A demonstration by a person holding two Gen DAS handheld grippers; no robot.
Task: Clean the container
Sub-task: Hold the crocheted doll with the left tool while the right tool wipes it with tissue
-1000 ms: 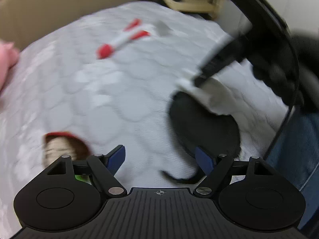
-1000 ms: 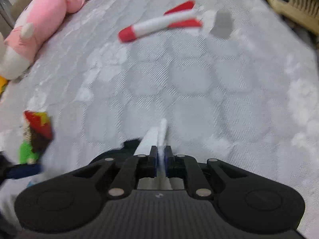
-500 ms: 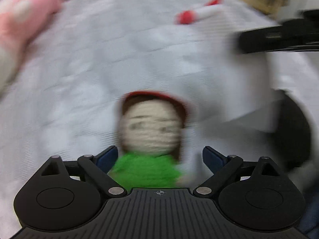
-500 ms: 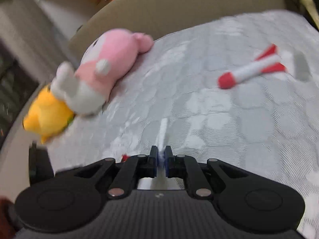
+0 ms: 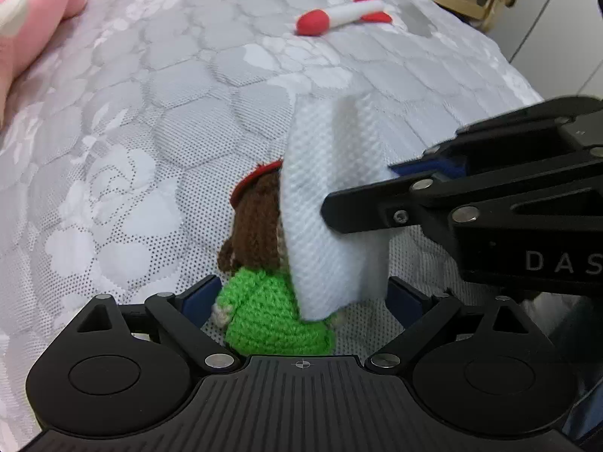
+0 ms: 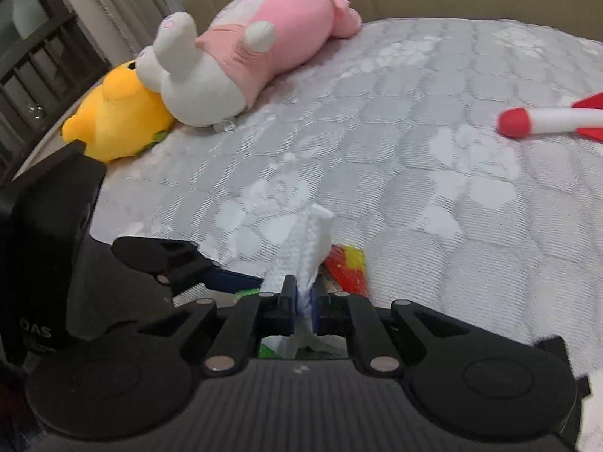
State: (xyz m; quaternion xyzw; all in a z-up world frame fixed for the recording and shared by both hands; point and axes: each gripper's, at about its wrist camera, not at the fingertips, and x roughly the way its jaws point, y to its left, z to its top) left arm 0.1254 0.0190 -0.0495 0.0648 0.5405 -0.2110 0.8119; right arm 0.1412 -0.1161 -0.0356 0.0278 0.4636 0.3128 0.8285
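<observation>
Left wrist view shows my right gripper [image 5: 392, 173] coming in from the right edge, fingers pinching a white paper towel [image 5: 331, 218] that hangs in front of the crochet doll [image 5: 267, 275] on the mattress [image 5: 150, 113]. My left gripper [image 5: 301, 297] has its fingers spread wide around the doll, touching nothing as far as I can tell. No container is in view. I'd guess the towel's light, floppy and tears easily, so hold a folded edge.
</observation>
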